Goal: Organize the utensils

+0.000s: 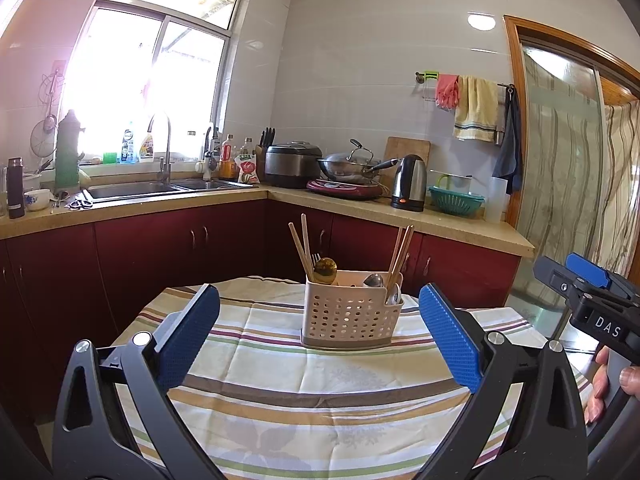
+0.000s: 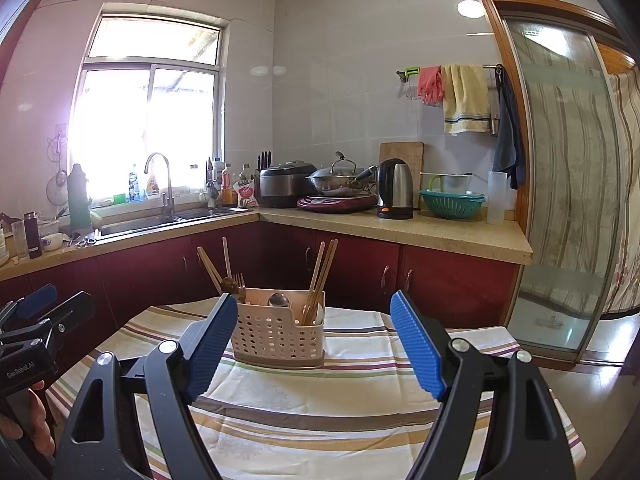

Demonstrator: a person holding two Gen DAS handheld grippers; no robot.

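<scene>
Both grippers hovered apart in front of the utensil basket.

The basket (image 1: pixel 352 312) stood on the striped cloth (image 1: pixel 304 392) of the worktop, holding chopsticks (image 1: pixel 402 252), spoons (image 1: pixel 374 280) and a fork (image 1: pixel 316 258) upright. The left gripper (image 1: pixel 320 336) and right gripper (image 2: pixel 316 348) each had fingers spread wide and empty, short of the basket. A careless reach could tip the light basket or drag the cloth, spilling the tall chopsticks.

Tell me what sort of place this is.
A home kitchen, most likely: a sink under the window, a wok and kettle on the counter, and a utensil caddy on a cloth-covered table.
</scene>
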